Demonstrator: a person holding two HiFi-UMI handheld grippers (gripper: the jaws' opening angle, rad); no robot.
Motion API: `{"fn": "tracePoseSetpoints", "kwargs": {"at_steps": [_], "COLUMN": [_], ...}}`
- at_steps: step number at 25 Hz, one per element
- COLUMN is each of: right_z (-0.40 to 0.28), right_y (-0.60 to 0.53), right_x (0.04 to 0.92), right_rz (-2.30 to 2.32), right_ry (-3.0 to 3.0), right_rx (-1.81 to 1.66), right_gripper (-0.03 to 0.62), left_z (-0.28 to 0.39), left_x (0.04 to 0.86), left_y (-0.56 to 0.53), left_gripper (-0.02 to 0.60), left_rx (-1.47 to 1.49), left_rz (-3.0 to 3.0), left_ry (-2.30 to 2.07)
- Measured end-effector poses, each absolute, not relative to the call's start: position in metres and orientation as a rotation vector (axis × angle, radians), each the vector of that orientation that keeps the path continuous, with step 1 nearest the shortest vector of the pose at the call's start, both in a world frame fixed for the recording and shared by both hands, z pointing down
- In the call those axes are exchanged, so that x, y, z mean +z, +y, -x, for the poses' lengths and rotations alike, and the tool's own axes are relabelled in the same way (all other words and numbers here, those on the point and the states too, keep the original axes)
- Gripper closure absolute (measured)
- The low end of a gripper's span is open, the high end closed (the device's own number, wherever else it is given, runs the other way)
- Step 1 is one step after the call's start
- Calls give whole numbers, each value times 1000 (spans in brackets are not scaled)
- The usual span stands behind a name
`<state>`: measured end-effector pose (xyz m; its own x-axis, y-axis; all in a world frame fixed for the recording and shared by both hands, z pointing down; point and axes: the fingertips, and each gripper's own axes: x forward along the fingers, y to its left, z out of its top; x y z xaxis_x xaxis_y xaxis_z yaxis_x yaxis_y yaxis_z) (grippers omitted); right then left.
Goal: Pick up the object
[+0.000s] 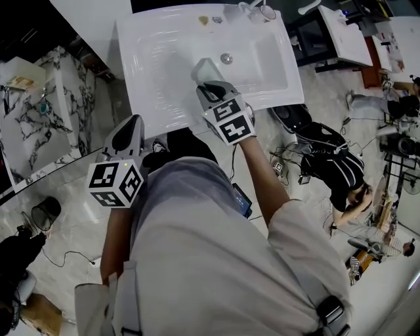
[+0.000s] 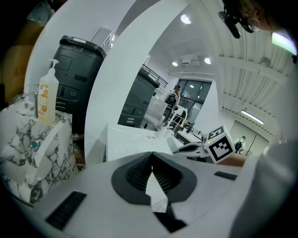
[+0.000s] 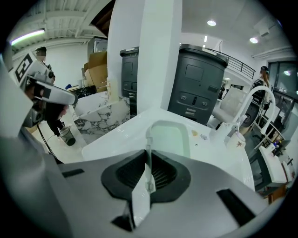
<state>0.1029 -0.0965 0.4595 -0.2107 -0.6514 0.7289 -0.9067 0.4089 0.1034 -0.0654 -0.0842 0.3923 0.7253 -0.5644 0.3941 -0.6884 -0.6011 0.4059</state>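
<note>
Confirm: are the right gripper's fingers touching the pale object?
Touching. Right gripper view: the right gripper has fingers closed on the pale object's thin edge.

White washbasin (image 1: pixel 151 59) carries a cup (image 1: pixel 266 11) and, perhaps, small scraps (image 1: pixel 204 20).

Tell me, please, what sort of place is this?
Probably a lab or showroom set up for recording, not a home bathroom: the white washbasin stands in an open hall on a polished floor, large grey office machines stand behind it, and cables lie across the floor.
</note>
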Motion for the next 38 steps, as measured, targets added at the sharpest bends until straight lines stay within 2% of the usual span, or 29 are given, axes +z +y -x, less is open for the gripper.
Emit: {"fn": "tracePoseSetpoints", "kwargs": {"at_steps": [38], "right_z": [-84], "right_y": [-18], "right_x": [416], "right_rz": [-1534], "right_ry": [-2169], "right_rx": [654], "right_gripper": [556], "left_z": [80], "left_x": [393], "left_y": [-63], "left_gripper": [575], "left_rx": [318], "left_rz": [-2393], "left_ry": [-1009]}}
